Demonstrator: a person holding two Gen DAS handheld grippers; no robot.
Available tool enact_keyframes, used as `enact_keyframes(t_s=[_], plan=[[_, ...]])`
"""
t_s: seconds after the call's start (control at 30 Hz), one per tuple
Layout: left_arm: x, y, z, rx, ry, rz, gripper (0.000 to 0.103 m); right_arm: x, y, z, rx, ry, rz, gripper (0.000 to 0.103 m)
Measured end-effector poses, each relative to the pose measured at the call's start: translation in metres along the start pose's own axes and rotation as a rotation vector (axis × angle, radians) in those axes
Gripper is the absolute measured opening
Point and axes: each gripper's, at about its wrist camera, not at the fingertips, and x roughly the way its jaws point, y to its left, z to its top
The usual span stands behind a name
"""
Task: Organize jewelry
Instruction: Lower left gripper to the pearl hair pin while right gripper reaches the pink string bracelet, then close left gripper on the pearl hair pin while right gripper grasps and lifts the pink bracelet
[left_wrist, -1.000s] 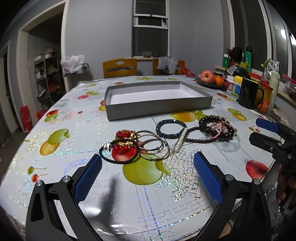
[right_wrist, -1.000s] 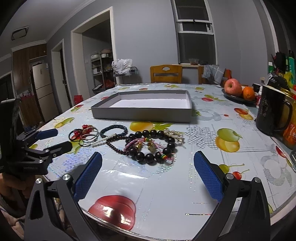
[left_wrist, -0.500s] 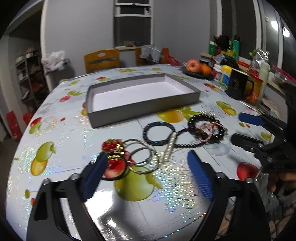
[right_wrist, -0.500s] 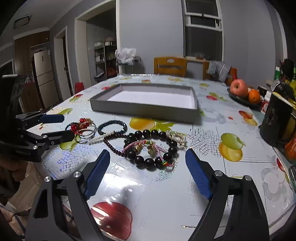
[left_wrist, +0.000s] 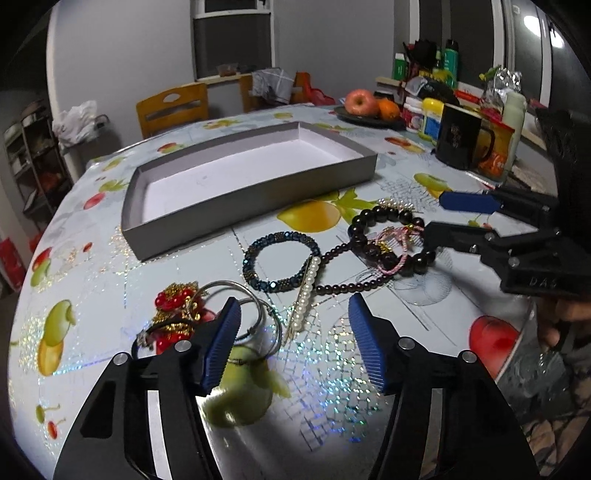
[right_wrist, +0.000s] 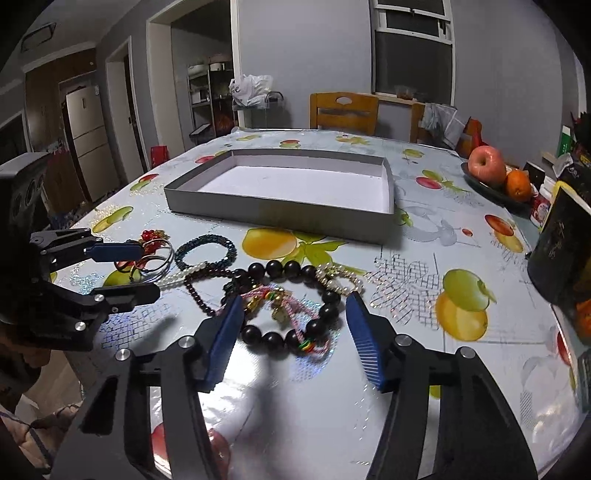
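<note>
item: black bead bracelet (right_wrist: 291, 302), near centre of counter (right_wrist: 424, 369). my right gripper (right_wrist: 293, 325) wide open, empty, straddling it. advice: close on one bead, not the pink cord.

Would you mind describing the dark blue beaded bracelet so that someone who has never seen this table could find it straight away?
Start at the shallow grey box on the fruit-print tablecloth; the jewellery lies in a row just in front of it. The dark blue beaded bracelet is the neat open ring in the middle, between the silver bangles and the big black-bead bracelet. It is the only piece with small, glittery blue beads.
</note>
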Motion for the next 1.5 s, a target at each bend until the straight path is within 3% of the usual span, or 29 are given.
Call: enact_keyframes(t_s=[0.17, 0.47, 0.53, 0.6, 0.63, 0.7, 1.0, 1.03, 1.1, 1.17, 1.5], plan=[[0.012, 0.001, 0.004, 0.015, 0.042, -0.012, 0.043, 0.001, -0.002, 0.005, -0.008, 0.016, 0.016, 0.052], [0.021, -0.005, 0.012, 0.079, 0.086, -0.005, 0.033, 0.005, 0.000, 0.003, -0.018, 0.041, 0.023, 0.052], [0.023, -0.006, 0.013, 0.089, 0.087, 0.016, 0.027, 0.006, -0.001, 0.002, -0.021, 0.046, 0.025, 0.052], [0.024, -0.007, 0.013, 0.089, 0.087, -0.001, 0.011, 0.007, -0.001, 0.002, -0.024, 0.052, 0.028, 0.049], [0.024, -0.008, 0.013, 0.090, 0.084, 0.000, 0.009, 0.008, -0.001, 0.001, -0.026, 0.056, 0.030, 0.047], [0.022, -0.009, 0.010, 0.095, 0.076, 0.000, 0.009, 0.010, -0.001, 0.001, -0.032, 0.068, 0.036, 0.041], [0.009, -0.002, 0.008, 0.066, 0.044, -0.020, 0.008, 0.018, 0.000, 0.002, -0.035, 0.107, 0.064, 0.031], [0.007, -0.001, 0.008, 0.065, 0.040, -0.020, 0.008, 0.019, -0.001, 0.004, -0.031, 0.114, 0.069, 0.028], [0.005, 0.000, 0.009, 0.062, 0.033, -0.018, 0.008, 0.021, 0.000, 0.005, -0.030, 0.130, 0.082, 0.009], [0.002, 0.002, 0.009, 0.059, 0.027, -0.018, 0.008, 0.022, 0.001, 0.005, -0.038, 0.129, 0.081, 0.002], [-0.010, 0.010, 0.013, 0.049, -0.006, -0.014, 0.008, -0.010, 0.004, 0.025, -0.022, 0.017, 0.125, 0.002]])
